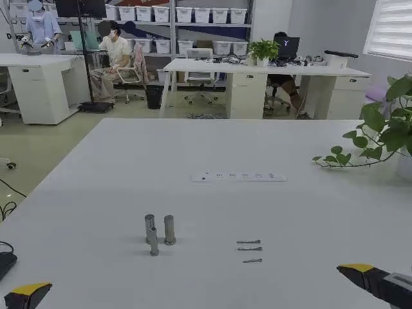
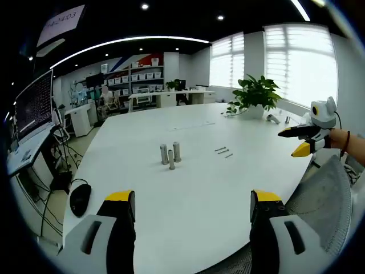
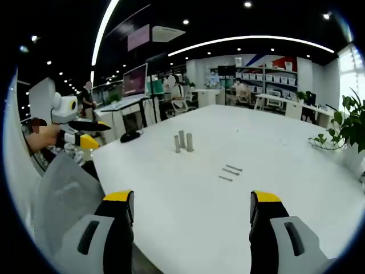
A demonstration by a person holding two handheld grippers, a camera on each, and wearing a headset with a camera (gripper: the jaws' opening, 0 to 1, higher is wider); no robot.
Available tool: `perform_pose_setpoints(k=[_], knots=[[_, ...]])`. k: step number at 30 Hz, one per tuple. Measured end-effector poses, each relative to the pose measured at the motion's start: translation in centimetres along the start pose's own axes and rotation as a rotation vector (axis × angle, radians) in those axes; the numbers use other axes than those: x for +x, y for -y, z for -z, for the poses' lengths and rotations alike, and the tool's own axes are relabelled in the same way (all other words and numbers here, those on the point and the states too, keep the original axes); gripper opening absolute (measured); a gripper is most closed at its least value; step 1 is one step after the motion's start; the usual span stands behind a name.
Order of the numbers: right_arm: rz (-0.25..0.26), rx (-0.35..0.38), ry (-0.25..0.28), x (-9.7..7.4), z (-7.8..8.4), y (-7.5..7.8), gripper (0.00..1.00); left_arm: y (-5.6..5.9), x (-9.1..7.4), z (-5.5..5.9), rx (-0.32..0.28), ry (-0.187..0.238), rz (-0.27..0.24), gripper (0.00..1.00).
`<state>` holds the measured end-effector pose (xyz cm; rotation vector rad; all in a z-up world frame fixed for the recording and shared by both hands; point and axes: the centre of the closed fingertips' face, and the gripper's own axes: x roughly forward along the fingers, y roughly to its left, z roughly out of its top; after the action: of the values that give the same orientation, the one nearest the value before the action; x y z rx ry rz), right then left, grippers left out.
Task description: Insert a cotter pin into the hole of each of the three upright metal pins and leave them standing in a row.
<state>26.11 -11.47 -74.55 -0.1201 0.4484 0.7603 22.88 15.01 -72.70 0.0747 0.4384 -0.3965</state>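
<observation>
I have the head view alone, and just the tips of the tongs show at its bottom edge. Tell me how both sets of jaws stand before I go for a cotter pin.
Observer: In the left gripper view, the left tongs are open, with the jaws wide apart and nothing between them.
Operator: Now the right.
Observer: The right tongs are open too, and empty.
Operator: Report anything at the near edge.
Observer: A grey mesh chair back stands by the near edge of the table, between the two tongs.
</observation>
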Motion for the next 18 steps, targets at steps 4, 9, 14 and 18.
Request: perform_pose_setpoints(k=[4,9,14,18], knots=[[-0.003,-0.010,-0.003,0.14,-0.10,-0.16,0.89,-0.05,-0.02,0.09,-0.004,-0.002,-0.001,0.83],[-0.002,-0.013,-0.003,0.24,-0.20,-0.22,0.95,-0.12,-0.13,0.13,-0.004,-0.002,-0.006,0.86],[0.001,-0.012,0.007,0.24,-0.29,-0.24,0.99,-0.15,-0.18,0.06,0.004,-0.002,-0.008,0.89],[0.008,-0.007,0.012,0.25,-0.22,-0.12,1.00,-0.13,-0.15,0.05,0.016,-0.005,-0.009,0.90]])
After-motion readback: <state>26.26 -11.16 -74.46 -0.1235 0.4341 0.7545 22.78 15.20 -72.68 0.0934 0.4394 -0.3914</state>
